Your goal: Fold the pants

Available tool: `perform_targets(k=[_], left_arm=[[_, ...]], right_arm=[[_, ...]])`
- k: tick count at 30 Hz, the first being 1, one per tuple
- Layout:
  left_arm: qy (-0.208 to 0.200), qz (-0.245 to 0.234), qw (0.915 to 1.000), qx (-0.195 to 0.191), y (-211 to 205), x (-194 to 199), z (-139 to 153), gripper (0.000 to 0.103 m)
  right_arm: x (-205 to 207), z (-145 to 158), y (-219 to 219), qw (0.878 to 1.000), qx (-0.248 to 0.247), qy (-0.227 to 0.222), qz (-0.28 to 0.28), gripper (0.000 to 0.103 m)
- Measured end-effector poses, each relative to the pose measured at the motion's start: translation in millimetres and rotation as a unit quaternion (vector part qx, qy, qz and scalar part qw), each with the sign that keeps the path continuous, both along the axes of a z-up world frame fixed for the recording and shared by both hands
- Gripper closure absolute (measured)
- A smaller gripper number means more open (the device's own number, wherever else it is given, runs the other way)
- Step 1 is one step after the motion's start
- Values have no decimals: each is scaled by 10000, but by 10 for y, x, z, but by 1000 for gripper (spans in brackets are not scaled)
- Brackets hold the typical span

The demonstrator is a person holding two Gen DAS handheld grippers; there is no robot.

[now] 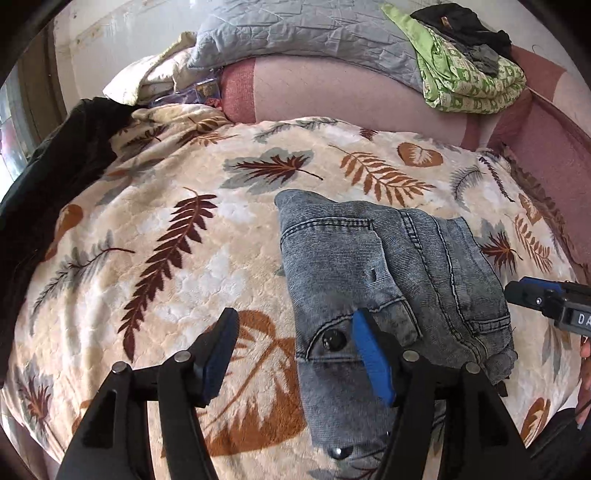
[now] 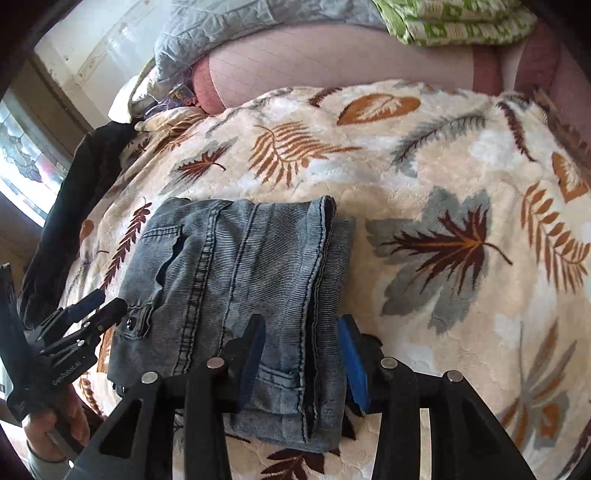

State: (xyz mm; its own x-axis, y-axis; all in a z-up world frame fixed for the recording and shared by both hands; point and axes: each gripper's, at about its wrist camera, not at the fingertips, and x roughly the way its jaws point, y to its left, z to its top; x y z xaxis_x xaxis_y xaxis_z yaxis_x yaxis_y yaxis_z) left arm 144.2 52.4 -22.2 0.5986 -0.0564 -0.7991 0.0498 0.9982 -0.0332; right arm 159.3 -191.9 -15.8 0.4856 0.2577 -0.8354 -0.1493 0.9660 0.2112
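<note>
Grey-blue denim pants [image 1: 388, 266] lie folded into a compact bundle on a leaf-patterned blanket [image 1: 166, 229]. My left gripper [image 1: 295, 332] hangs low over the bundle's near left corner. It is open, its right blue pad over the denim and its left pad over the blanket. In the right wrist view the pants [image 2: 240, 266] show a hemmed edge on the right. My right gripper [image 2: 304, 332] stands open astride that near right edge, its pads clear of the cloth. Each gripper shows in the other's view: the right gripper [image 1: 517, 291] at the right and the left gripper [image 2: 110, 301] at the left, held by a hand [image 2: 70, 417].
A black garment [image 1: 62, 177] lies along the blanket's left side. Behind it are a pink sofa back [image 1: 332, 96], a grey quilt [image 1: 295, 33] and a green patterned cloth [image 1: 465, 74] with dark clothes on top. A window [image 2: 26, 162] is at the far left.
</note>
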Motion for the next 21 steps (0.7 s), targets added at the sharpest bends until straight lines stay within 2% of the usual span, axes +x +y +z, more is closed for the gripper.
perform_targets(k=[2,5,7,9,11,15,18,20,21], left_arm=[[-72,-21,10000,27,-30,-121,-2,32],[69,-128,9995,296,-155,-209,-155,31],[114,-155,9982,569,-239,-224,-297,31],[-2,-152,9976,670,-258,-244,-287,31],[47,-124,9981,603,-236,-243,-212,31],[-67,-10,9991,416,-187,-293,-120,31],[81,-37,9988,480,-228,-284,-256,30],[19,-11,9987,504,-241,-292,-289,29],[26,18,9988,493,-235,-287,-278,29]], right_arm=[[-107,-63,91,9996,-266,-49,102,33],[-154,-387,196,9970,-695,273,207,33],[-159,-570,182,9965,-708,416,134,33],[-152,-536,125,9974,-597,414,-8,29],[-167,-437,117,9973,-641,370,16,28],[-261,-239,92,9982,-599,1,35,28],[-251,-406,95,9979,-612,221,9,28],[-236,-579,125,9971,-654,390,45,27],[-239,-579,93,9975,-610,344,-60,21]])
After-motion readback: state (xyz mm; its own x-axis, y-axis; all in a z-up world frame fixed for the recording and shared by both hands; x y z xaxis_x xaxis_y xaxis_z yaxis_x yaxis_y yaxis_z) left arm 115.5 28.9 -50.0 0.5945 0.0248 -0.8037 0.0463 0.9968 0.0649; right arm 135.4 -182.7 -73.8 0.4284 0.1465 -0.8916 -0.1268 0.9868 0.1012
